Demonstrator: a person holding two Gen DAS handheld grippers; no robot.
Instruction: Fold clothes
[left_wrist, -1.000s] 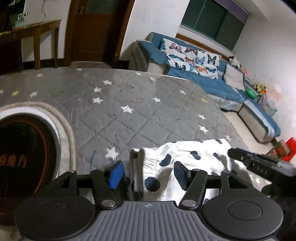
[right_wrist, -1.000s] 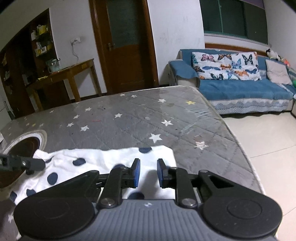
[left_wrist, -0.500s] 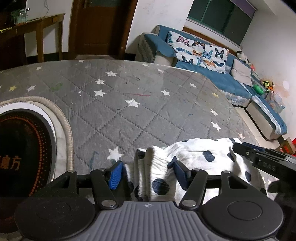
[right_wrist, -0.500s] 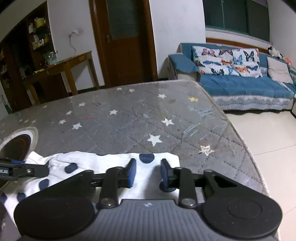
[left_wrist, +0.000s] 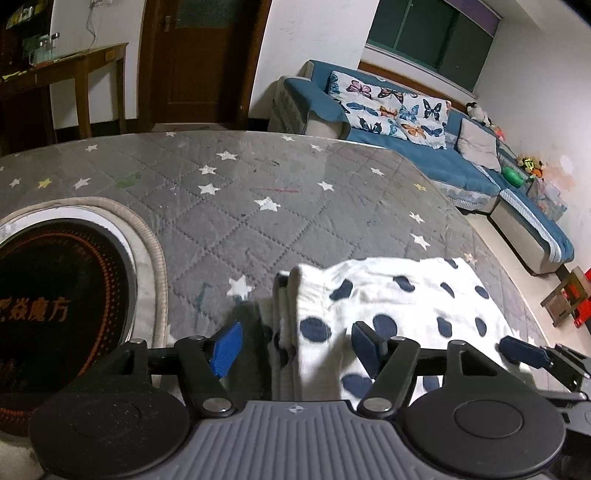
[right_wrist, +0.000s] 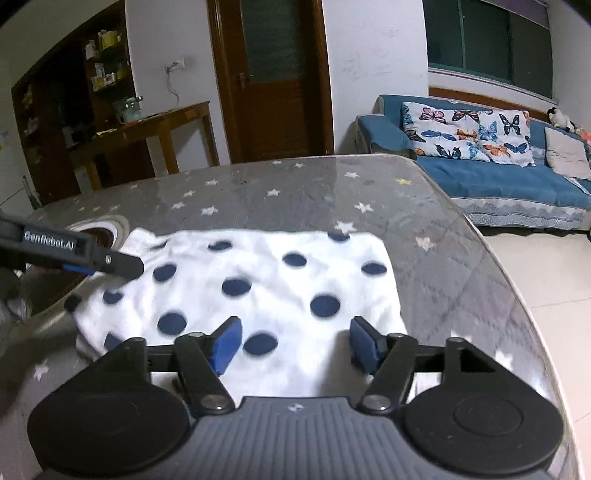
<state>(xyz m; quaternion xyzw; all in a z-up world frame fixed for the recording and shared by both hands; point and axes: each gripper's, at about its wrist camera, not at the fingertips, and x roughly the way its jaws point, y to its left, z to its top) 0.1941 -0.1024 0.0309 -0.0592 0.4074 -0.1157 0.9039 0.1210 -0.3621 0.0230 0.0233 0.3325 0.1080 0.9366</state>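
Note:
A white garment with dark blue dots (right_wrist: 266, 280) lies folded on the grey star-patterned table (right_wrist: 332, 192). My right gripper (right_wrist: 293, 345) is open above its near edge, holding nothing. In the left wrist view the garment (left_wrist: 399, 306) lies with its thick folded edge between my fingers. My left gripper (left_wrist: 295, 350) is open over that edge, holding nothing. The left gripper's fingers (right_wrist: 110, 262) show at the garment's left end in the right wrist view. The right gripper's fingertip (left_wrist: 524, 356) shows at lower right in the left wrist view.
A round black cooktop with a beige rim (left_wrist: 55, 295) is set into the table left of the garment. The table's right edge (right_wrist: 517, 295) drops to tiled floor. A blue sofa (right_wrist: 498, 181) stands beyond, and a wooden side table (right_wrist: 147, 133) by the door.
Both grippers have opened and let go of the garment, which now lies flat and folded on the table. Both grippers have pulled back toward me.

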